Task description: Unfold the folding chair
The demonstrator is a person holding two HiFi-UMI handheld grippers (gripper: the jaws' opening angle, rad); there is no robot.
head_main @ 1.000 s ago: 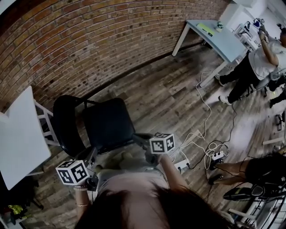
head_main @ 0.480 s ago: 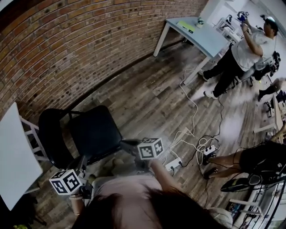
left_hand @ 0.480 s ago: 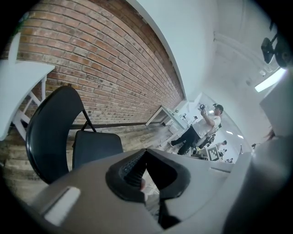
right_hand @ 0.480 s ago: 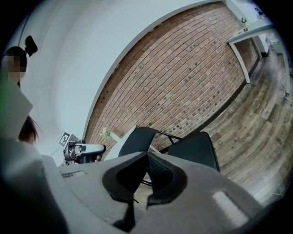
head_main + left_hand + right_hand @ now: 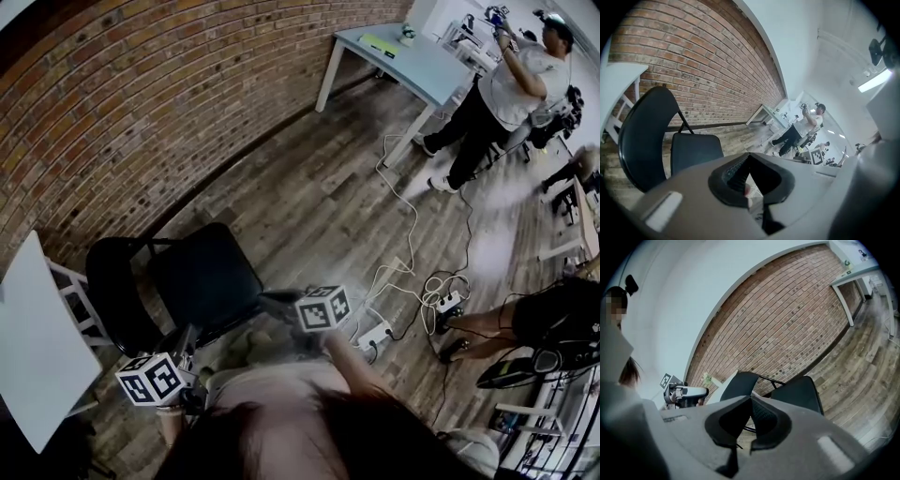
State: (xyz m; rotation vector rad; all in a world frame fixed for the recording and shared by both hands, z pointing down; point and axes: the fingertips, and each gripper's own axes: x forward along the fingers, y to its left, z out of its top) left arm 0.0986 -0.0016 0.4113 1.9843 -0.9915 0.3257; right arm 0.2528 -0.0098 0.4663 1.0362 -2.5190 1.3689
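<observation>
- The left gripper (image 5: 749,155) is being shown in its own view with its fingers (image 5: 735,169) pressed together at the tips, and nothing is being pinched between them.
- The right gripper (image 5: 751,397) is being shown the same way in its own view. Its fingers (image 5: 765,417) are being held closed on each other, with nothing gripped.
- The folding chair (image 5: 202,274) is being seen standing open on the wooden floor (image 5: 328,216), ahead of both pairs of fingertips. Its seat (image 5: 693,150) is lying level and its backrest (image 5: 641,136) is standing upright against the brick wall (image 5: 141,103).
- In the left gripper view the whole chair is being framed ahead and to the left of the closed fingertips, with the seat nearer the tips and the backrest farther left. Beyond the tips, to their right, a standing person (image 5: 797,130) is being shown; the right gripper view is not taking that person in.
- In the right gripper view the backrest is being seen just above the fingertips and the seat to their right. The left gripper is being caught to the left of the tips, held level with them.
- Only the head view is showing both grippers at once, one at each side of the person's body. There the right gripper's fingers are being seen close to the seat's near corner, and the left gripper's fingers near the backrest side.
- Only the head view is also showing white cables (image 5: 422,281) and a power strip (image 5: 375,335) on the floor to the right of the right gripper's fingers, and a white table (image 5: 28,347) to the left of the left gripper's fingers.
</observation>
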